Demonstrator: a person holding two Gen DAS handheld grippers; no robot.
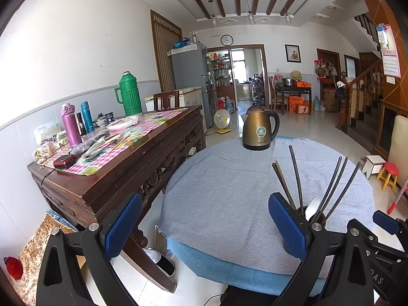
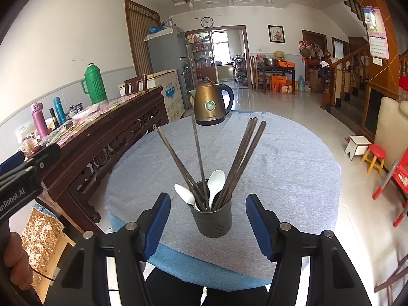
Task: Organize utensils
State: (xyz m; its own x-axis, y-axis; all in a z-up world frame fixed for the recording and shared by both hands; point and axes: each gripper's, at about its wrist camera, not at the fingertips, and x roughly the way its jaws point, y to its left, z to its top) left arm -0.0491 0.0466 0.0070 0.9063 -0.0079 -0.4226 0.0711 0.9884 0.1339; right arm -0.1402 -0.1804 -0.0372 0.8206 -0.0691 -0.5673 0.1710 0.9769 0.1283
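A dark utensil cup (image 2: 213, 219) stands near the front edge of the round table (image 2: 293, 153) with the grey cloth. It holds several dark chopsticks (image 2: 244, 158) and two white spoons (image 2: 215, 182). My right gripper (image 2: 207, 225) is open and empty, with its blue pads on either side of the cup, apart from it. My left gripper (image 1: 204, 227) is open and empty over the table's front left. In the left wrist view the cup (image 1: 309, 213) is mostly hidden behind the right pad (image 1: 289, 225), with the chopsticks (image 1: 331, 186) sticking up.
A bronze electric kettle (image 2: 210, 103) stands at the far edge of the round table. A dark wooden sideboard (image 1: 122, 163) crowded with flasks, bottles and loose cutlery stands to the left. A white stool (image 2: 357, 146) and a red stool (image 2: 376, 159) are on the floor to the right.
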